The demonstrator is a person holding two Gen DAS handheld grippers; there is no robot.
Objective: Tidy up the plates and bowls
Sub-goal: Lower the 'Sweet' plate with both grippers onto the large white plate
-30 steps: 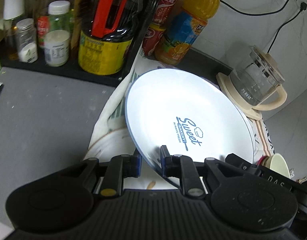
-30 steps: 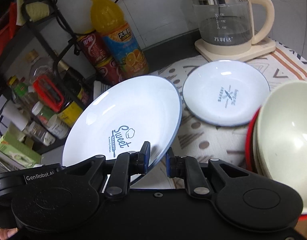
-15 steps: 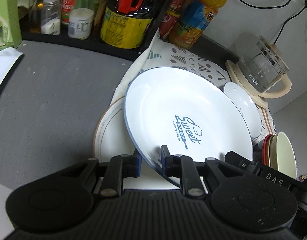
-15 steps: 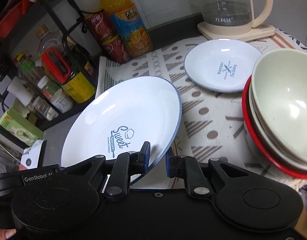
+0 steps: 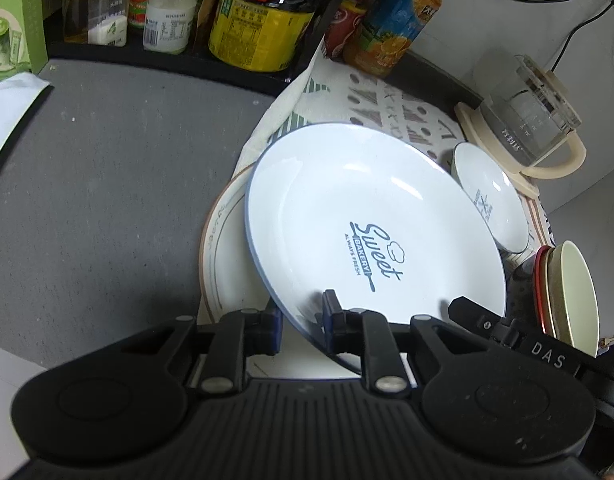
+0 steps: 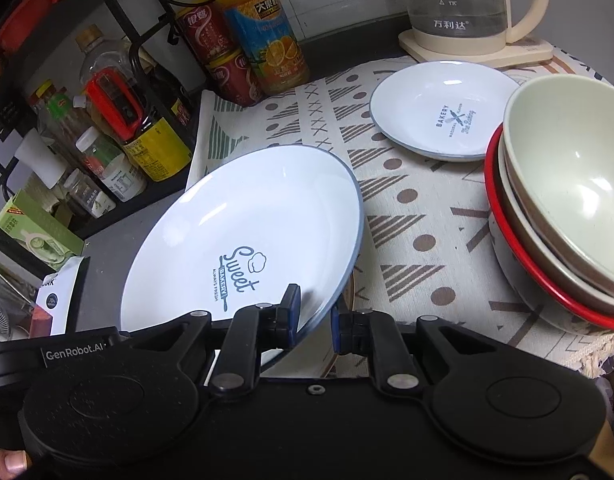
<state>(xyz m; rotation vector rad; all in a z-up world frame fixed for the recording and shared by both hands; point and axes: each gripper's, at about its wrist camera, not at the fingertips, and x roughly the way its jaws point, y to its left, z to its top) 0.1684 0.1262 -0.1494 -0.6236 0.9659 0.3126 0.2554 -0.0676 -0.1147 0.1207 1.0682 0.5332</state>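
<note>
Lowered since before, our left tool [image 5: 301, 326] and right tool [image 6: 315, 322] pinch the Sweet plate [image 5: 371, 224] rim, tilted, aligning over the brown-rimmed plate [image 5: 223, 248].

The large plate [image 6: 243, 236] sits tilted above the patterned cloth [image 6: 419, 216], its near rim between the fingers of both the left gripper [image 5: 301, 320] and the right gripper [image 6: 315, 320]. Beneath it lies a second plate [image 5: 223, 256], partly off the cloth edge. The small plate [image 6: 443, 112] rests on the cloth behind, with the kettle [image 6: 467, 4] beyond it. Stacked bowls [image 6: 563, 200] stand to the right. Bottles [image 6: 263, 32] line the back left.
</note>
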